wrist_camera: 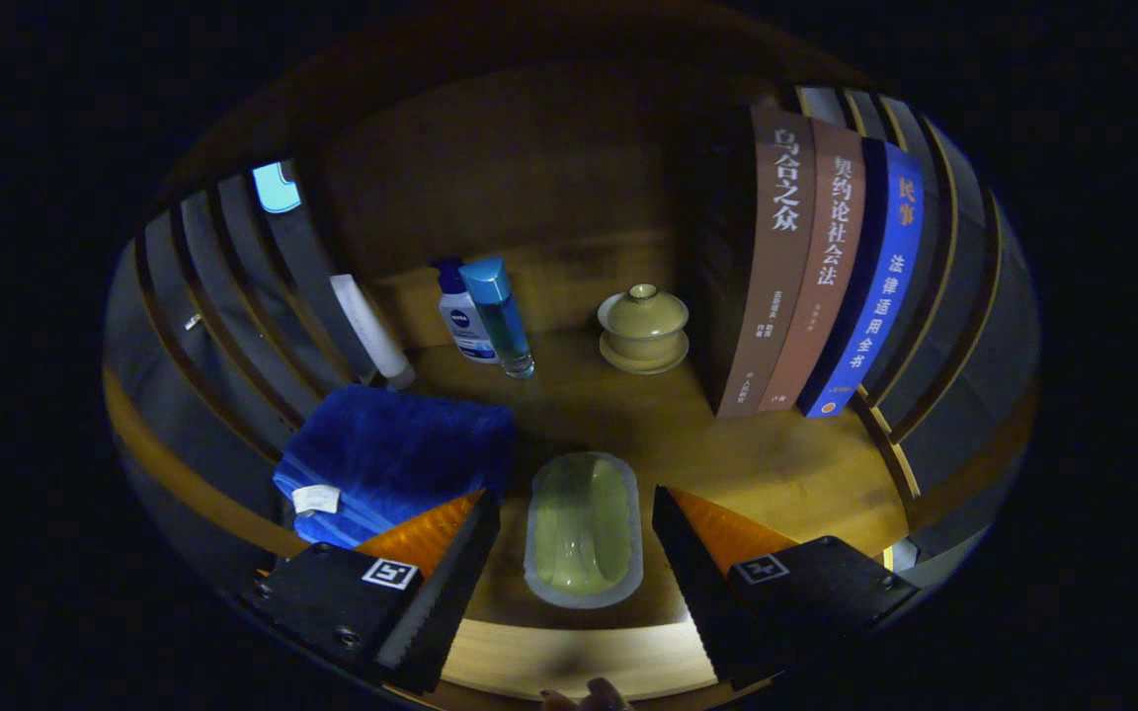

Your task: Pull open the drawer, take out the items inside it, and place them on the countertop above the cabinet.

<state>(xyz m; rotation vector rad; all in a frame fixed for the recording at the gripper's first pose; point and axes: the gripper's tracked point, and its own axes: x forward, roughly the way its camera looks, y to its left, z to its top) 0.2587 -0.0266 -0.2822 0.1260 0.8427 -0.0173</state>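
Looking down on a wooden tabletop (757, 464) above the cabinet, dimly lit. Hand-held gripper (577, 553) wide open, holding nothing, fingers spread to either side of a pale oval dish (584, 528) with a light rim. Dish lying flat on the wood near the front edge, squarely between the fingers and touching neither; long axis running straight away from the gripper, in line with the fingers, so the short width faces the pads. Probably an item out of the drawer, just set down or about to be gripped: hard to say which. Drawer itself not made out in this dark view.

Folded blue towel (391, 459) at the front left corner, just beside the left finger. Further back along the rear edge: a white tube (371, 331) leaning at the left, two blue-capped bottles (485, 316) side by side, a lidded yellow cup (643, 328) on its saucer in the middle. Three upright books (811, 267) standing at the right, well beyond the right finger
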